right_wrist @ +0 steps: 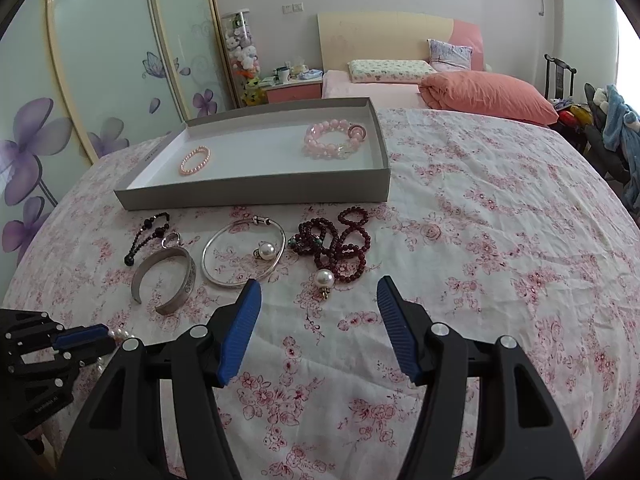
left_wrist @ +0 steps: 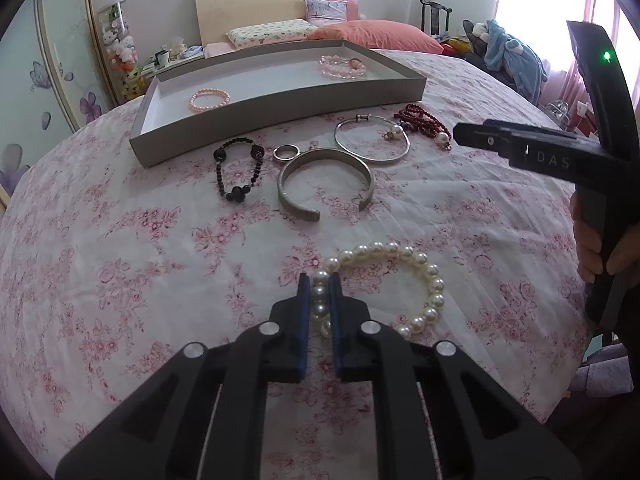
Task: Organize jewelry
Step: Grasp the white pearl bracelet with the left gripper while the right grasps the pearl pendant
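My left gripper (left_wrist: 319, 280) is shut on a white pearl bracelet (left_wrist: 424, 264) that lies on the floral bedspread; it also shows in the right wrist view (right_wrist: 86, 334). My right gripper (right_wrist: 318, 286) is open and empty above the bedspread, just short of a dark red bead string (right_wrist: 344, 244) with a pearl pendant (right_wrist: 324, 279). A grey tray (left_wrist: 280, 106) holds a small pink bracelet (left_wrist: 209, 100) and a larger pink bead bracelet (left_wrist: 343, 67).
Between tray and grippers lie a black bead bracelet (left_wrist: 238, 172), a ring (left_wrist: 285, 153), a wide silver cuff (left_wrist: 326, 182), a thin silver bangle (left_wrist: 372, 140) and a pearl earring (right_wrist: 266, 251). Pillows and a headboard stand behind the tray.
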A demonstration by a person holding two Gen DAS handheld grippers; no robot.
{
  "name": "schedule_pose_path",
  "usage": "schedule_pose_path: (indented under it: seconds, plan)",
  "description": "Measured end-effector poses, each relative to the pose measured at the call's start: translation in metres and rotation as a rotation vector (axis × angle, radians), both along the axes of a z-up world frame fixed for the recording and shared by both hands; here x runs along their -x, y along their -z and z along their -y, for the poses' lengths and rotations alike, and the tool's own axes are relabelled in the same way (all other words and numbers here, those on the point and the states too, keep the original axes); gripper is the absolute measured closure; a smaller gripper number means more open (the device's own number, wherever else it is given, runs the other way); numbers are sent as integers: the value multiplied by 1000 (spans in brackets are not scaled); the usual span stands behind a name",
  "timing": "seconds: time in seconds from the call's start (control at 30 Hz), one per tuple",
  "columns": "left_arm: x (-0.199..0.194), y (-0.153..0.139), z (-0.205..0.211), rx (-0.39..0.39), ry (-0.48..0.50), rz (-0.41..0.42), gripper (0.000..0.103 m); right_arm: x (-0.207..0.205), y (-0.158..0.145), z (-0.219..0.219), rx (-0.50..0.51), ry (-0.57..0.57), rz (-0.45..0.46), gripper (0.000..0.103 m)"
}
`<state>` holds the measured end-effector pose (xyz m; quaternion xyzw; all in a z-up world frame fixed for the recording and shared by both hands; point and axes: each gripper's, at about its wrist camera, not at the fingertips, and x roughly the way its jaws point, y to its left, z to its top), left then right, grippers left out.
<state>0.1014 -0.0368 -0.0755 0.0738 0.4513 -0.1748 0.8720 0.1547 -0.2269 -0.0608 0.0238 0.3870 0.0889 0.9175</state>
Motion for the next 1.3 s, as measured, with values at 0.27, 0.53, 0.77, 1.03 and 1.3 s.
schedule_pose_path:
  seconds: [0.27, 0.53, 0.77, 1.03, 1.3]
  plan:
    - [-14, -10, -30, 23, -106, 25, 93, -14, 14, -8, 13, -10, -77, 72]
    - [-26, -24, -59, 56, -193, 57, 93, -22, 20, -9, 12, 14, -103, 79]
    - [-31, -27, -73, 77, -239, 69, 93, -29, 20, -11, 24, 27, -102, 83]
    - [-32, -26, -75, 83, -249, 71, 93, -29, 19, -12, 34, 33, -102, 86]
    - [-36, -31, -75, 94, -254, 79, 93, -24, 17, -12, 22, 18, -102, 89]
